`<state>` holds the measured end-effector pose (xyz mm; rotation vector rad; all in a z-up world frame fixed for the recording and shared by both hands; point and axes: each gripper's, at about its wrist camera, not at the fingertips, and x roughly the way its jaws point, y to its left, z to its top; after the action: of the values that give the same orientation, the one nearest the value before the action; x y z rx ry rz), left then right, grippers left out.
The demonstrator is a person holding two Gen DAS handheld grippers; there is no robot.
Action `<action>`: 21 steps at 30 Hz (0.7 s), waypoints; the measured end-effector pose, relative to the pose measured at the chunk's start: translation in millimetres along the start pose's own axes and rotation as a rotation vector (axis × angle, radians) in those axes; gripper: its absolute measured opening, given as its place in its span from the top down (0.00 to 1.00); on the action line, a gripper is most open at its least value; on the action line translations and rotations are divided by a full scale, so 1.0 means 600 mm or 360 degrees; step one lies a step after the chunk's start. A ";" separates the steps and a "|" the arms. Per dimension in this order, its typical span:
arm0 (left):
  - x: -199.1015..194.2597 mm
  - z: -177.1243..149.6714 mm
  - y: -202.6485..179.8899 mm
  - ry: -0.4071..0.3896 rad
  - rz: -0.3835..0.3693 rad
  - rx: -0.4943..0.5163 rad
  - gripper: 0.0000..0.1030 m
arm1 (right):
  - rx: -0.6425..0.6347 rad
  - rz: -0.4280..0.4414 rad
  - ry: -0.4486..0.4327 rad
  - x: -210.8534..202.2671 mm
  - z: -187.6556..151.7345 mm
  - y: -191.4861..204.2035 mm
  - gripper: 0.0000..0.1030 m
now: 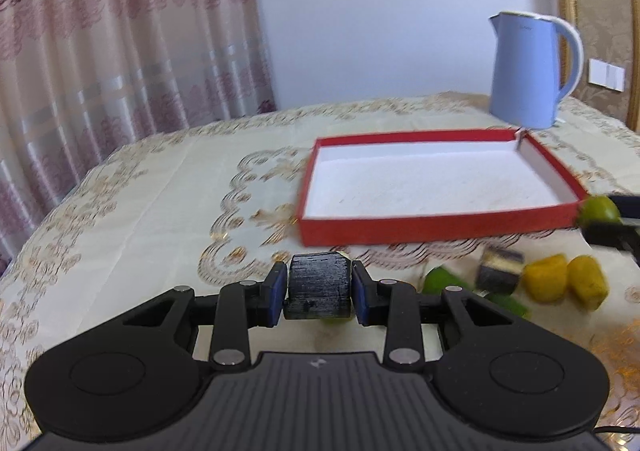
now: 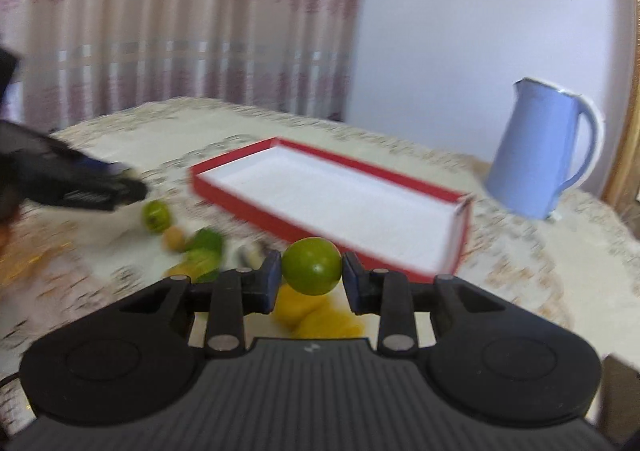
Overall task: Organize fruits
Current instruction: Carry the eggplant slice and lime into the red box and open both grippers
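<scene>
Two grippers each carry something: the right gripper (image 2: 312, 277) pinches a green lime (image 2: 312, 266) between its pads, and the left gripper (image 1: 319, 293) is closed on a dark ridged block (image 1: 319, 287). The red tray (image 2: 248, 165) lies at about one o'clock from the lime. The round fruit may slip out, because only two small areas touch it. More fruits (image 2: 192, 251) lie at ten o'clock.

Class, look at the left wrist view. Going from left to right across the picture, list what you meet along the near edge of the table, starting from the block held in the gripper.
Black block → green fruit → dark striped block → first yellow piece → second yellow piece.
</scene>
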<state>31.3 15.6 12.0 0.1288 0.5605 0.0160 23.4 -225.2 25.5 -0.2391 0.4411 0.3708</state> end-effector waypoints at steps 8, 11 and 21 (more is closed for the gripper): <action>0.023 0.042 -0.040 -0.0037 -0.0014 0.0105 0.68 | -0.0006 -0.0110 0.0043 0.056 0.029 -0.044 0.70; 0.042 0.056 -0.051 -0.0018 -0.0029 0.0125 0.68 | -0.0016 -0.0124 0.0041 0.063 0.034 -0.048 0.70; 0.160 0.130 -0.080 0.0093 0.0004 0.0192 0.68 | -0.0025 -0.0133 0.0051 0.077 0.037 -0.054 0.70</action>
<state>153.0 -36.5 20.7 0.2474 0.6197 -0.0119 83.2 -234.2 28.9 -0.2781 0.4581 0.2892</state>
